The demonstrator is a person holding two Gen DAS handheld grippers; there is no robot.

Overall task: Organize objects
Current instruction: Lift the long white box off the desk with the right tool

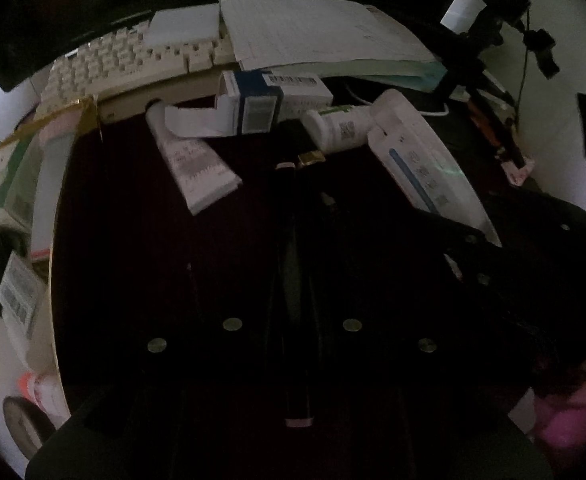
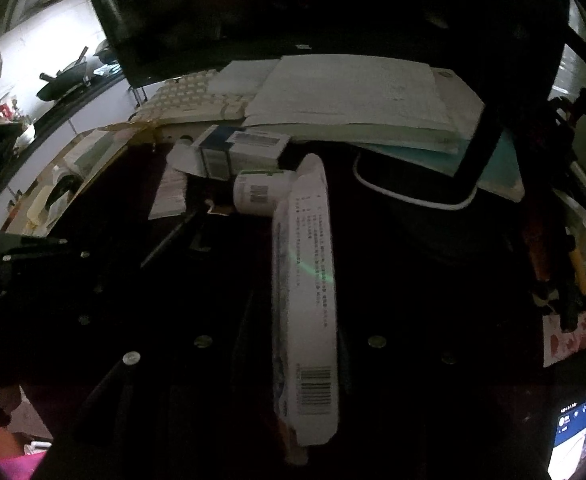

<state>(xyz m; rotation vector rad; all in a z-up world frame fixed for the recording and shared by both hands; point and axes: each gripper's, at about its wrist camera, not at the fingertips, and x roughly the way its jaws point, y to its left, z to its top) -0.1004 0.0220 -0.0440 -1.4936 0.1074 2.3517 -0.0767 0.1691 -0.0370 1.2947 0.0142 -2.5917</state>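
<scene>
The scene is dim. My left gripper (image 1: pixel 293 216) points down at a dark red desk (image 1: pixel 133 240), its fingers close together on a slim black tube (image 1: pixel 293 280) that runs lengthwise between them. My right gripper (image 2: pixel 305 248) is shut on a long white packet (image 2: pixel 313 340) with a barcode at its near end. The same packet (image 1: pixel 421 160) shows at the right of the left wrist view. Behind both lie a white squeeze tube (image 1: pixel 197 168), a blue and white box (image 1: pixel 253 108) with its flap open, and a white bottle (image 1: pixel 337 128) on its side.
A cream keyboard (image 1: pixel 133 60) and a paper stack (image 1: pixel 313 28) lie at the back under a dark monitor. A small gold-trimmed item (image 1: pixel 311 158) sits beyond the black tube. A pen holder (image 2: pixel 565 260) and a lit phone (image 2: pixel 573 440) are at the right.
</scene>
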